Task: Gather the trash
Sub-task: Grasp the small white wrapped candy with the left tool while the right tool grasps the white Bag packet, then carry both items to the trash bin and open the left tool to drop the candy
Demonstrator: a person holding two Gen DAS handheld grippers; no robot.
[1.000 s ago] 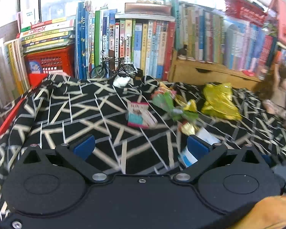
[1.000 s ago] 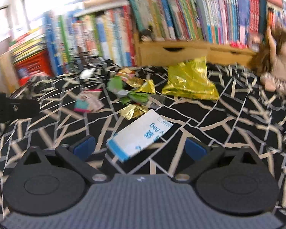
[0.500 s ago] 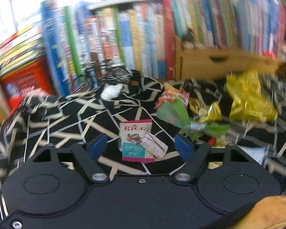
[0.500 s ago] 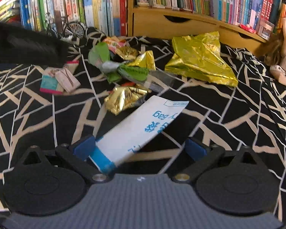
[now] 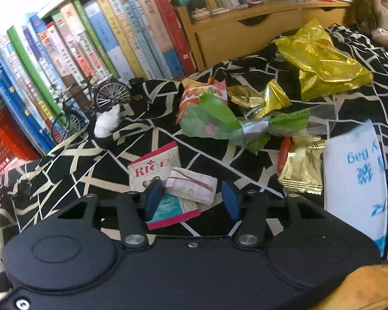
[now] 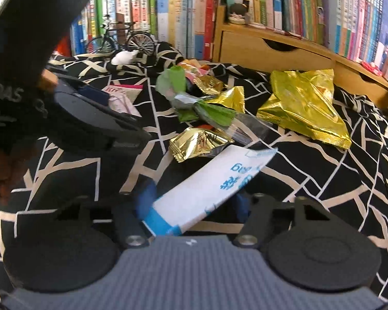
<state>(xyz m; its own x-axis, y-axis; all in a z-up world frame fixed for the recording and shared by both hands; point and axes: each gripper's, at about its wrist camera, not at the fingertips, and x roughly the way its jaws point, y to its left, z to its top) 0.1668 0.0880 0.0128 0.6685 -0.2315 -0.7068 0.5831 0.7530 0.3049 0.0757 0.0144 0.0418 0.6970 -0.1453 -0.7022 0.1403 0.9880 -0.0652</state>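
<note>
Two grippers work over a black cloth [image 5: 64, 170] with cream lines, where wrappers lie scattered.

At 9 o'clock of the pile, the left gripper [image 5: 191, 199] has just been closing its jaws around a flat "RICE" snack packet [image 5: 152, 170] with a pink edge and a small pale folded wrapper [image 5: 191, 186] on top; its blue pads [image 5: 152, 199] do not seem to press yet. These packets are light, thin and crinkly, probably slippery, so I would pinch them at an edge.

At 3 o'clock, the right gripper [image 6: 191, 201] has also been closing its jaws, around a white paper bag [image 6: 212, 183] with blue print; whether it is already clamped I cannot tell.

Only the right view shows the left gripper from outside, with a sleeve [image 6: 18, 51]. Only the left view shows the doll [image 5: 375, 7] at 1 o'clock.
</note>
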